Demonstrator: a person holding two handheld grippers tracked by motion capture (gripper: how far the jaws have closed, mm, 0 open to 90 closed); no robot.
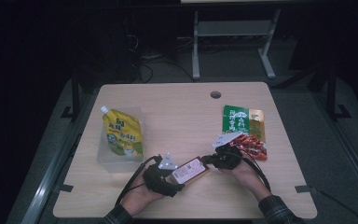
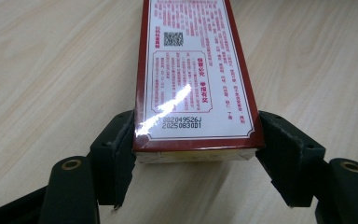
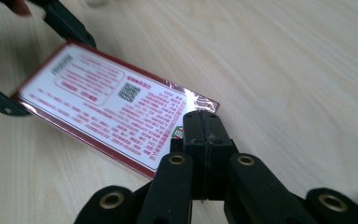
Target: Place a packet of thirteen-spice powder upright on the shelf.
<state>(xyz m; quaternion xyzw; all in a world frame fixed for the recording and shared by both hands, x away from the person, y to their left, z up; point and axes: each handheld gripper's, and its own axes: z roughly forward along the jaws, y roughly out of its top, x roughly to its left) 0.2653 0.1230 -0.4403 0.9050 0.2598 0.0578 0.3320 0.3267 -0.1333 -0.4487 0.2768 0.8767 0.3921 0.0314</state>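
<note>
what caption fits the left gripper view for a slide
Left gripper clamps the near end of a red-bordered box lying on the wooden table.

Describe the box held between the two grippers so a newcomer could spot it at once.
On the wooden table, look near the front edge, between the person's hands. There lies a flat red-bordered box with a white printed label and a QR code, the left gripper clamping one end. Its neighbours are soft pouches: a yellow spouted one and a green one.

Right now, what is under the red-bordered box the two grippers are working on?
The box lies on the wooden table, bare wood on every side. The left gripper clasps its near end; the shut right gripper meets its far end. Whatever lies beneath its footprint is covered.
</note>
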